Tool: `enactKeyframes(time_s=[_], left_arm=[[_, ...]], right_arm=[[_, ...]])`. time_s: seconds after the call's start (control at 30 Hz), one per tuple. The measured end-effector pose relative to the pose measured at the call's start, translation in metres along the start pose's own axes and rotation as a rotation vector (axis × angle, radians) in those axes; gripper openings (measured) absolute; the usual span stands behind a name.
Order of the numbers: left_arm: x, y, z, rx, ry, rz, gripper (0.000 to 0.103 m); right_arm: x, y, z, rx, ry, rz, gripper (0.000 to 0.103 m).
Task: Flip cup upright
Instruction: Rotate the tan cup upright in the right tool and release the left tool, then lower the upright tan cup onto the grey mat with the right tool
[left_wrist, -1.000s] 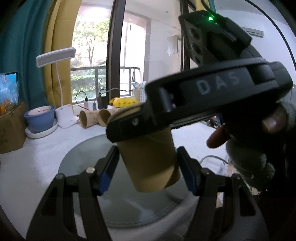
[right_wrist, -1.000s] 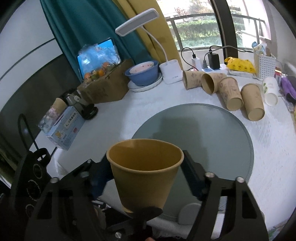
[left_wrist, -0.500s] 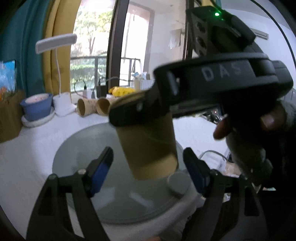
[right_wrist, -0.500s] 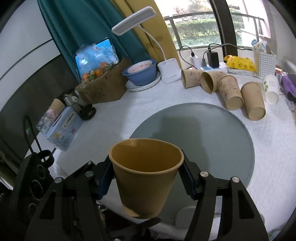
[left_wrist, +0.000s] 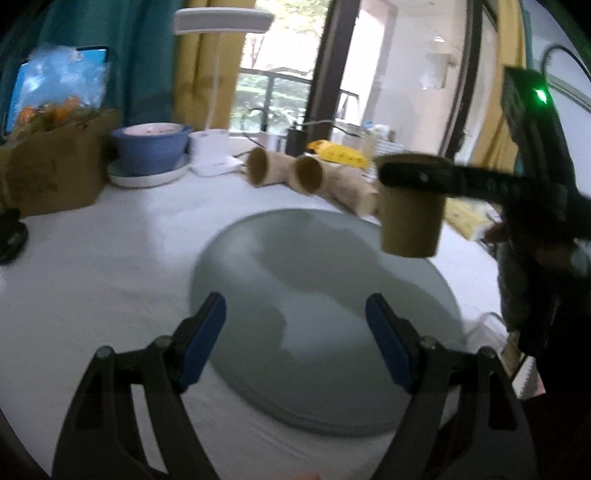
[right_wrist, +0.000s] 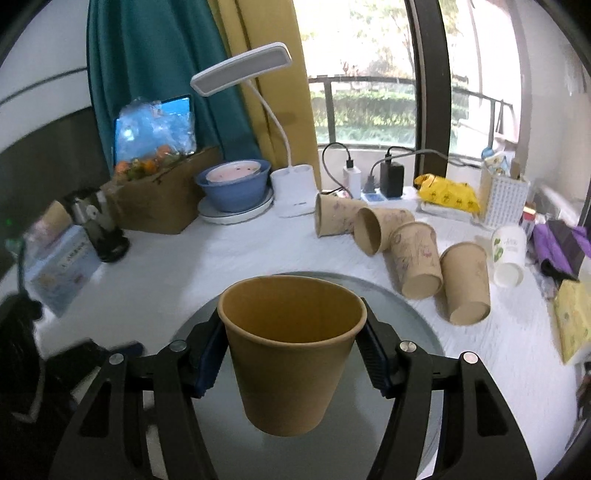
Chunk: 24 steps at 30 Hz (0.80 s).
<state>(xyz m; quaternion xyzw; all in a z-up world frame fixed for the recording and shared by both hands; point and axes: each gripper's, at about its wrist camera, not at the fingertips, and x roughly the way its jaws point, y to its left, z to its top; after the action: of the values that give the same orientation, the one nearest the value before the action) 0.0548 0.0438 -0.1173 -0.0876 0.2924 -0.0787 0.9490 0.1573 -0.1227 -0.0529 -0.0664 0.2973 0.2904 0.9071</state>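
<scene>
I am holding the paper cup (right_wrist: 291, 354) in the right gripper (right_wrist: 291, 354), jaws closed on its upper wall just under the rim, mouth up, in the air above the round grey mat (right_wrist: 413, 317). My left gripper (left_wrist: 295, 339) is standing wide open with nothing between its blue pads (left_wrist: 201, 341), facing the same mat. I judge the flip is done and only the placing remains: I am planning to lower the cup straight onto the mat and release. Near the far edge of the desk (right_wrist: 221, 251) more cups (right_wrist: 417, 258) are lying on their sides, with faint drawings. I cannot read any writing anywhere.
</scene>
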Motion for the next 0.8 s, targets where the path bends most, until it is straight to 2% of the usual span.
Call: enactKeyframes(time_s=[0.2, 0.3, 0.47, 0.8], left_arm=[[0.009, 0.021, 0.015, -0.066, -0.009, 0.043, 0.079], [0.02, 0.03, 0.027, -0.114, -0.014, 0.05, 0.079], [0.034, 0.04, 0.042, -0.163, -0.011, 0.045, 0.079], [0.055, 0.05, 0.047, -0.216, 0.014, 0.051, 0.079]], right_arm=[[0.018, 0.006, -0.002, -0.067, -0.052, -0.071, 0.067], [0.031, 0.009, -0.005, -0.096, -0.051, -0.087, 0.067], [0.053, 0.01, -0.007, -0.113, -0.01, -0.075, 0.067], [0.078, 0.007, -0.007, -0.117, 0.038, -0.048, 0.067]])
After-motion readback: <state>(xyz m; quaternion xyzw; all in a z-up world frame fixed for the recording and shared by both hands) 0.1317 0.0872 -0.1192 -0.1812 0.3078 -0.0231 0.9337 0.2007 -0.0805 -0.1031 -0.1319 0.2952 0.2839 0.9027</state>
